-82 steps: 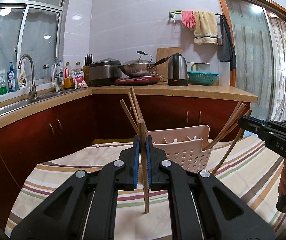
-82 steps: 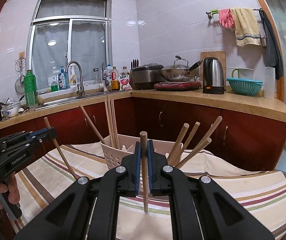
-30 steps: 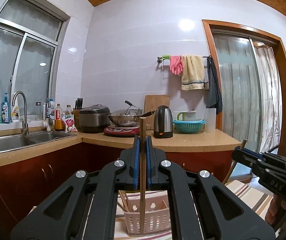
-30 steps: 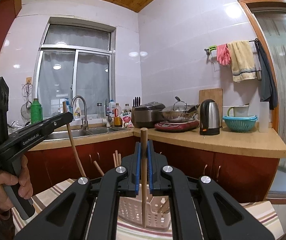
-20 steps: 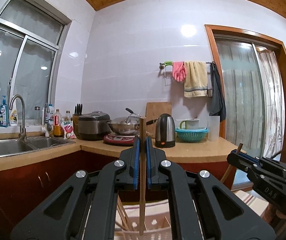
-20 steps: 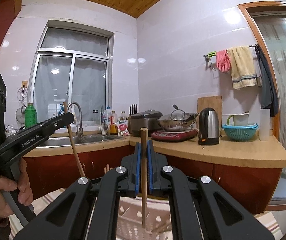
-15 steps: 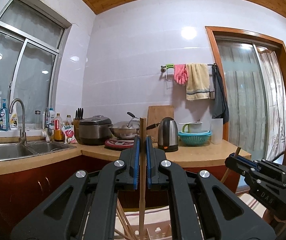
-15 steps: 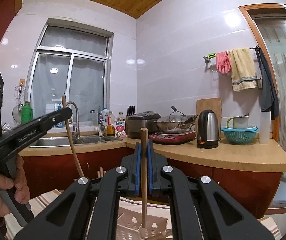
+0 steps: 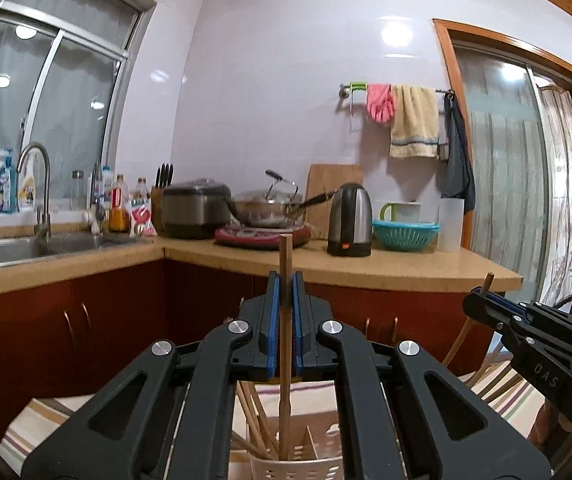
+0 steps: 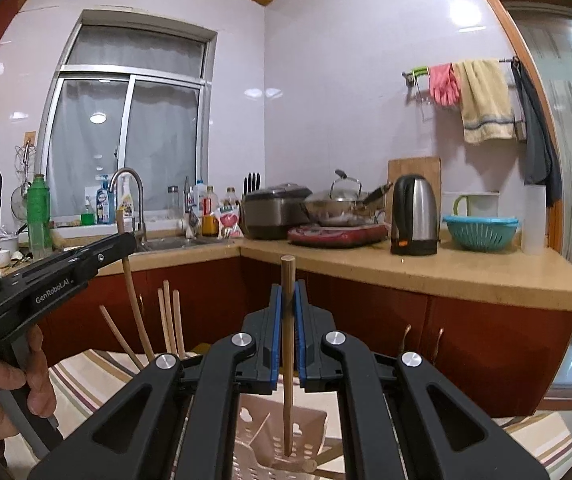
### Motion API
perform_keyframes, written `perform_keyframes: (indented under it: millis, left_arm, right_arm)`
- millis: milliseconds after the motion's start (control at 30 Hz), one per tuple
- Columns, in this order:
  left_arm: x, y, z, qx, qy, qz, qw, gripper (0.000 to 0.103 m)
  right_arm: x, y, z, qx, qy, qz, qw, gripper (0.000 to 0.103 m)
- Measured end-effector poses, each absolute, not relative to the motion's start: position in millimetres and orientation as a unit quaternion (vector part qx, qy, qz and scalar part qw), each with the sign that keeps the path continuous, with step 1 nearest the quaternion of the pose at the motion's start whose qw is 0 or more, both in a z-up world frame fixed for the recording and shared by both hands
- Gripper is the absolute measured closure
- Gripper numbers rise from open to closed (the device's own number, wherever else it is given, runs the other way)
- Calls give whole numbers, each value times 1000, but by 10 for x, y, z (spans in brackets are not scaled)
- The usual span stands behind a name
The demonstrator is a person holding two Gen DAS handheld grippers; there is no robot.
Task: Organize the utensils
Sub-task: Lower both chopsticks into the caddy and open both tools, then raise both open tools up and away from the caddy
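My left gripper (image 9: pixel 284 280) is shut on a wooden chopstick (image 9: pixel 284 360) held upright; its lower tip reaches into the white perforated utensil basket (image 9: pixel 297 468) among several other chopsticks (image 9: pixel 252 412). My right gripper (image 10: pixel 287 292) is shut on another wooden chopstick (image 10: pixel 287 360), upright, its tip just above or inside the pinkish-white basket (image 10: pixel 278 436). The left gripper also shows in the right wrist view (image 10: pixel 120 240), the right gripper in the left wrist view (image 9: pixel 481 300), each gripping its chopstick.
The basket stands on a striped cloth (image 10: pixel 98 376). Behind runs a kitchen counter (image 9: pixel 385 268) with a kettle (image 9: pixel 349 220), wok, rice cooker, teal colander (image 9: pixel 405 234) and a sink (image 9: pixel 26 248) with a tap. Red cabinets stand below.
Both grippers, lifted high with their chopsticks earlier, have come down over the basket. Both chopstick tips now sit lower toward its openings. Both grips are unchanged.
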State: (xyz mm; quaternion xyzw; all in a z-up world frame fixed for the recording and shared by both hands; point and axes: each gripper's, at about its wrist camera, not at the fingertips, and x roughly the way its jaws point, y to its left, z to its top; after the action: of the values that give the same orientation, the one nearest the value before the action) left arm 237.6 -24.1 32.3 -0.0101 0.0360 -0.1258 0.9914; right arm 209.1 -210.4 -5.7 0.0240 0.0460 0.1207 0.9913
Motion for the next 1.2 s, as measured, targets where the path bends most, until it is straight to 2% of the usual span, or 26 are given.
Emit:
perform_keyframes:
  millis: [533,567,633,667,733,800,833,900,1033,1200]
  left_arm:
    - [2585,-222,-102,-3,96,-118,988,94]
    - [2591,-215,-110,-3,99,-115,988,89]
    - [2588,-201,-118,-4,103,-111,988,73]
    - [2579,-188,-122,-6,104,-108,989,70]
    - [2568,-174,-119,-6,106,-108,988,63]
    - [2554,-178,-121,-2,109,-109,988,58]
    - [2543,-196,-118,4,109,-111,988,56]
    - [2518,-240,-109,13,108,-115,987,45]
    - [2472,-282,-92,14,103,-122,987,27]
    - [2417,-245,-30,-6,93,-143,985,18]
  right_arm:
    - [2234,-2064,-291,25,98,122,987,96]
    - [2243,-2067,-295,26,100,121,987,96]
    - [2235,-2062,-310,28,102,118,987,96]
    - [2229,-2060,-309,29,103,119,987,95]
    - [2225,-2051,-303,30,108,121,986,88]
    - [2194,-2024,-292,27,105,120,987,71]
    - [2178,-2008,-292,26,104,119,987,67]
    - [2144,-1980,-276,23,100,119,987,55]
    - [2103,-1942,-245,18,98,122,987,46]
    - [2018,-1931,-186,16,91,125,988,38]
